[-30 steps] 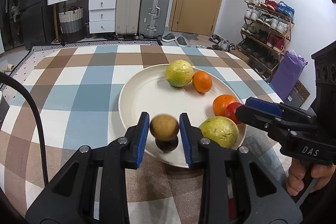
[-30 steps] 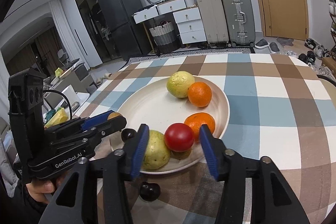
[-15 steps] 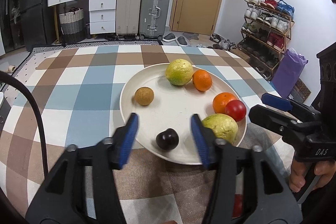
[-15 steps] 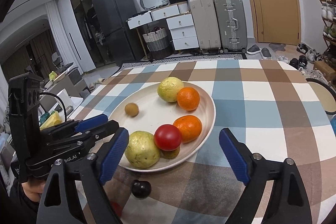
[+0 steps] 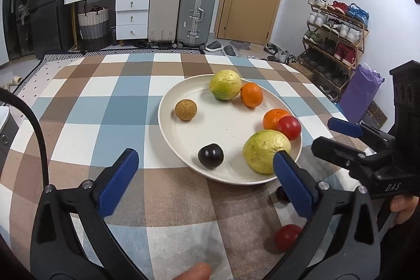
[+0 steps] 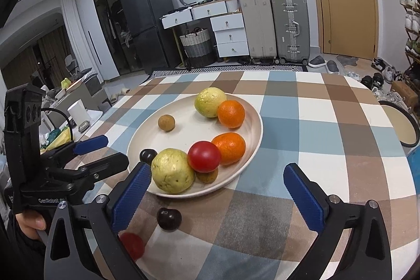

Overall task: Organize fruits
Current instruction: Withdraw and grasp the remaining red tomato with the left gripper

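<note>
now that the left hand-held gripper (image 5: pixel 202 183) has let go and gapes wide, the brown fruit (image 5: pixel 185 109) sits at 10 o'clock on the plate (image 5: pixel 168 133). round, no long axis or heading. right hand-held gripper (image 6: pixel 218 190) wide, empty; dark plum (image 6: pixel 169 218) and tomato (image 6: pixel 132 244) remain on the tabletop (image 6: pixel 328 138).

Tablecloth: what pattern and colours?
Tablecloth: checks in brown, blue, white and beige. Clearest in the right wrist view.
</note>
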{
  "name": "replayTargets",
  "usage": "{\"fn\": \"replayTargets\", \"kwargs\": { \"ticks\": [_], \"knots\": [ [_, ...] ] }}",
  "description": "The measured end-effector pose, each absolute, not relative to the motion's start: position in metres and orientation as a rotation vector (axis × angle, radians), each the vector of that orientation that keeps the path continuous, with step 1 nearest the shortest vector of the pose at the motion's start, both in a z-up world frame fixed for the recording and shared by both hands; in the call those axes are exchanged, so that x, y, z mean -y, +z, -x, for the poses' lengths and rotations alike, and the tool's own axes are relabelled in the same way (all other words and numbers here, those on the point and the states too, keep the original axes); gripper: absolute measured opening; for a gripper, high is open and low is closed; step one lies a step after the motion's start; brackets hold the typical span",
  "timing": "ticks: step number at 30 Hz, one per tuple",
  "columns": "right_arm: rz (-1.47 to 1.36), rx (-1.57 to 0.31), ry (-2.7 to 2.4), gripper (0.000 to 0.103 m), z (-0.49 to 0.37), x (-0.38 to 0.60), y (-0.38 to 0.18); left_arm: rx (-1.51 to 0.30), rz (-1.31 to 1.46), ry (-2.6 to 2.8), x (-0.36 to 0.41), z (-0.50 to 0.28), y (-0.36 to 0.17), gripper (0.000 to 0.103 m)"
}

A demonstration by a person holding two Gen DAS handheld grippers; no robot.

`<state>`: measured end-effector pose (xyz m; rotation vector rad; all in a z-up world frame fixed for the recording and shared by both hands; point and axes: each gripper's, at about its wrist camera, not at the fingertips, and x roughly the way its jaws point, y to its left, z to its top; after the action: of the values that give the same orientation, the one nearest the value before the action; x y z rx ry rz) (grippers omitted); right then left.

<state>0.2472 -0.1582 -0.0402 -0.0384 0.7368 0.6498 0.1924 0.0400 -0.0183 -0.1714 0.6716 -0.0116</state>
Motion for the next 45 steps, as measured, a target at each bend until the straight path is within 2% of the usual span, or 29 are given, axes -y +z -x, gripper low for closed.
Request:
{"fn": "replayTargets", "kwargs": {
  "ticks": [14, 38, 43, 45],
  "knots": [
    [0.101, -0.768, 0.684, 0.103, -0.229, 0.171, -0.046, -0.71, 0.127, -0.014, -0.028, -0.162, -0.022, 0.102],
    [0.142, -0.85, 0.69, 0.103, -0.233, 0.165, -0.061, -0.832, 0.001, -0.214, 0.017, -0.159, -0.037, 0.102],
    [0.143, -0.851, 0.694, 0.103, -0.232, 0.164, -0.061, -0.87, -0.004, -0.271, 0.024, -0.16, -0.043, 0.096],
    [0.147, -0.85, 0.699, 0.103, -0.231, 0.163, -0.061, -0.874, -0.011, -0.298, 0.027, -0.158, -0.044, 0.089]
  ]
}}
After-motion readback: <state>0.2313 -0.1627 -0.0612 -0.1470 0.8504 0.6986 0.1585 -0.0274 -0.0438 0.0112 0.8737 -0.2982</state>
